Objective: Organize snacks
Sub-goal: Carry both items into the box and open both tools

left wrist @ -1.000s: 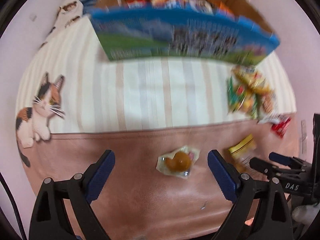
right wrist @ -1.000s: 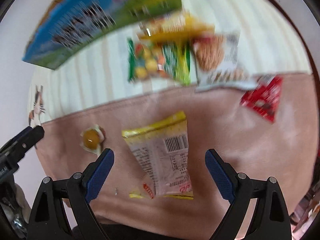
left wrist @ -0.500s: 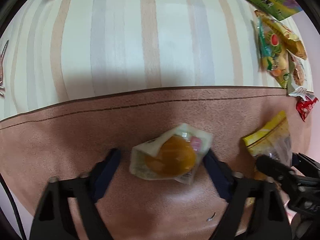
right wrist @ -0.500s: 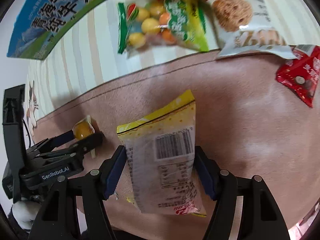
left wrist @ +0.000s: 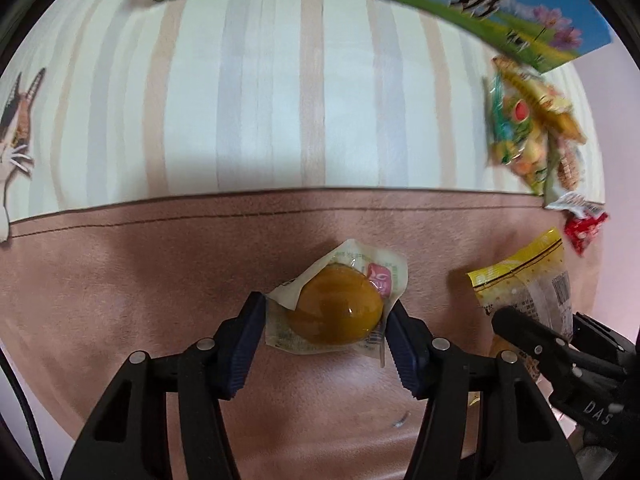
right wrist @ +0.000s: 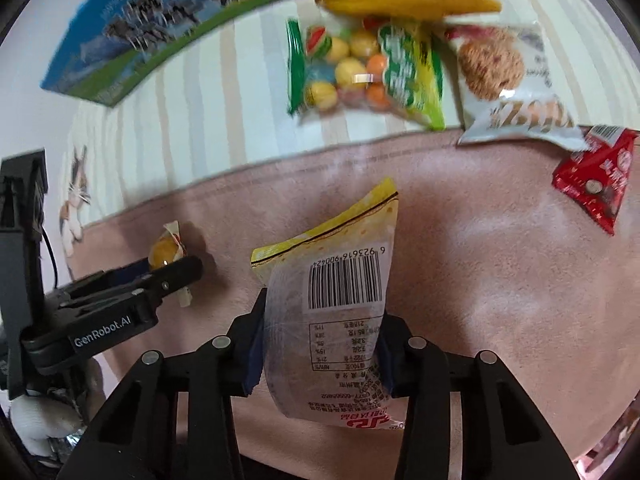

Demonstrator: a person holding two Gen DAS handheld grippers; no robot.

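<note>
Closing, left tool (left wrist: 325, 332) pinches the egg packet (left wrist: 334, 309); right tool (right wrist: 320, 344) squeezes the yellow pouch (right wrist: 332, 292).

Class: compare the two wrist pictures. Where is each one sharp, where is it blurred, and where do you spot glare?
Left wrist: the egg packet is sharp with one small glint; the milk carton and snack pile smear. Right wrist: the barcode packet reads clearly; the candy bag is streaked, with bright glare specks.

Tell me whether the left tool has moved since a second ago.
Yes. The left tool has come down toward the brown mat; its jaws, then wide apart short of the egg pack, are now closing on it.
</note>
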